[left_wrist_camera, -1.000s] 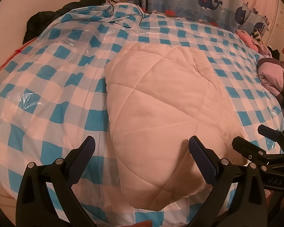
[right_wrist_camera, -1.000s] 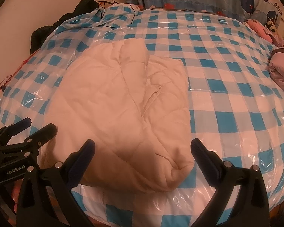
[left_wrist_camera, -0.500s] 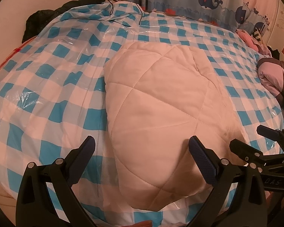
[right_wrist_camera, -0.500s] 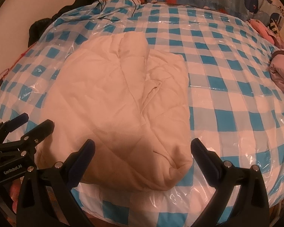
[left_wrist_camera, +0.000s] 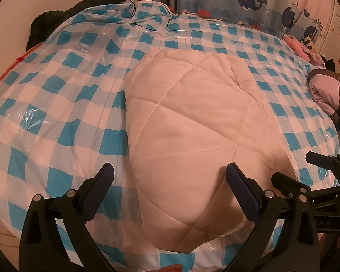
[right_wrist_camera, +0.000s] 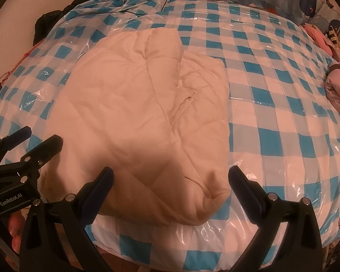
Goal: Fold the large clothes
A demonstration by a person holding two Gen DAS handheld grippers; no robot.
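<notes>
A cream quilted garment (left_wrist_camera: 192, 131) lies folded into a bundle on the blue and white checked bed cover (left_wrist_camera: 63, 104); it also shows in the right wrist view (right_wrist_camera: 142, 113). My left gripper (left_wrist_camera: 170, 181) is open and empty, just short of the bundle's near edge. My right gripper (right_wrist_camera: 170, 185) is open and empty, over the bundle's near right corner. Each gripper shows in the other's view: the right gripper at the far right (left_wrist_camera: 306, 176), the left gripper at the far left (right_wrist_camera: 27, 145).
A pink and purple garment pile (left_wrist_camera: 326, 93) lies at the bed's right edge. Dark clothing (left_wrist_camera: 68, 20) sits at the far left corner with thin cables (left_wrist_camera: 145, 11). A whale-print curtain (left_wrist_camera: 238, 0) hangs behind the bed. The cover is glossy plastic.
Both grippers have drawn back slightly toward the near edge of the bed. The garment has not moved, and both stay open.
</notes>
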